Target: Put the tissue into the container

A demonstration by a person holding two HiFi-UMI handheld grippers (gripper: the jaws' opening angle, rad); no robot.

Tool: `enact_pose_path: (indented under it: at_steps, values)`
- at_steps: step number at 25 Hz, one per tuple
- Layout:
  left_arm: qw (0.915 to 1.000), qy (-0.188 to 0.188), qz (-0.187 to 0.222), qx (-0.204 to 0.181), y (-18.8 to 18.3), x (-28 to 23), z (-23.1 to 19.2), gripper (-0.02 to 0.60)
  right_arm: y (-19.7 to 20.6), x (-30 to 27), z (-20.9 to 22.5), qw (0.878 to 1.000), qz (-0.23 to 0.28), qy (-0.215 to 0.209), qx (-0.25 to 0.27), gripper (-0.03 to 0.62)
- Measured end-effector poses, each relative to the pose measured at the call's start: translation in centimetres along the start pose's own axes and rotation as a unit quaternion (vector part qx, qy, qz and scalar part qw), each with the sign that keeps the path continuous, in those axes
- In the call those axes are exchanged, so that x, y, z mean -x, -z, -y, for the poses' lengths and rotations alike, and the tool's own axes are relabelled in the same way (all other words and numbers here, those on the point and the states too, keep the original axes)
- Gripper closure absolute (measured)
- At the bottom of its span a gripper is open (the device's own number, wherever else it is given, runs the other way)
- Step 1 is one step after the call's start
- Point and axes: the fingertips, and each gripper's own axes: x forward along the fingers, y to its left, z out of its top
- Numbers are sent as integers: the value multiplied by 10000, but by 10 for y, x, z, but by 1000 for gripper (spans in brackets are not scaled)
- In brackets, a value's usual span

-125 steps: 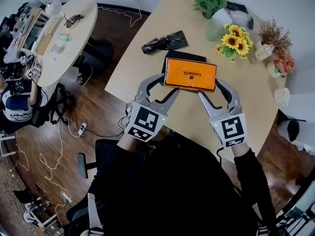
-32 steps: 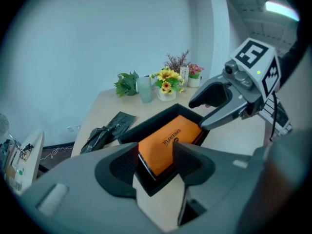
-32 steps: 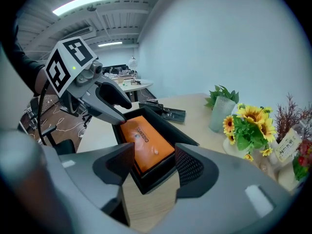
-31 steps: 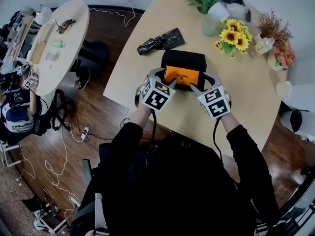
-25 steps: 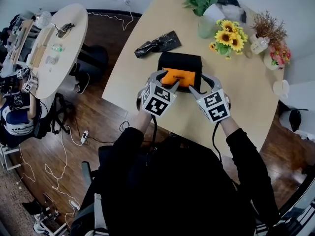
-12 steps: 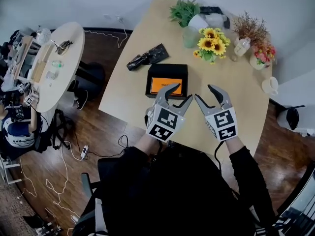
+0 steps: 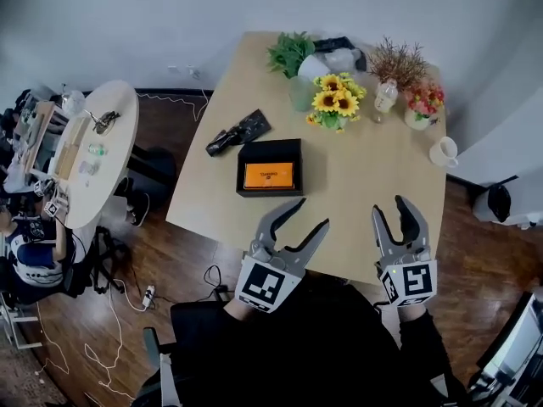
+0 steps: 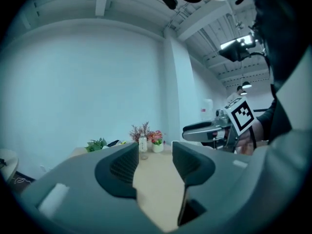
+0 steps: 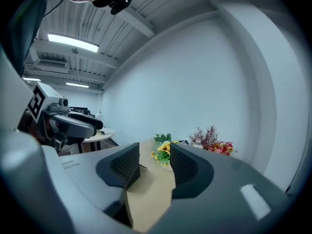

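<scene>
Table (image 7: pixel 382 168) | orange tissue pack (image 7: pixel 268 175) inside black container (image 7: pixel 270 148) | sunflowers (image 7: pixel 335 102) behind

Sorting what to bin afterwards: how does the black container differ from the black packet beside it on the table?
The container is a rigid, straight-sided box; the packet is crumpled and glossy. The container shows an orange tissue pack inside; the packet shows no contents. The container sits further in on the table; the packet lies slanted by the table's edge. Both are black and rest on the wooden table, apart.
</scene>
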Motion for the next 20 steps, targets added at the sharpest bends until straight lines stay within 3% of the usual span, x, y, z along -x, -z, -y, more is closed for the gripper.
enact_pose_path:
  at_steps: [3, 7, 13, 20]
  values:
    - [9996, -26, 257, -119, -6, 12, 9, 379, -9, 26, 8, 9992, 296, 273, 49, 395]
    - [9979, -312, 531, 178, -10, 25, 10, 380, -16, 53, 13, 9969, 591, 512, -113, 394]
    - [9977, -291, 521, 311, -10, 25, 14, 380, -16, 55, 1, 9977, 558, 378, -59, 388]
    - [9972, -295, 588, 349, -13, 24, 13, 380, -37, 56, -4, 9954, 876, 352, 170, 390]
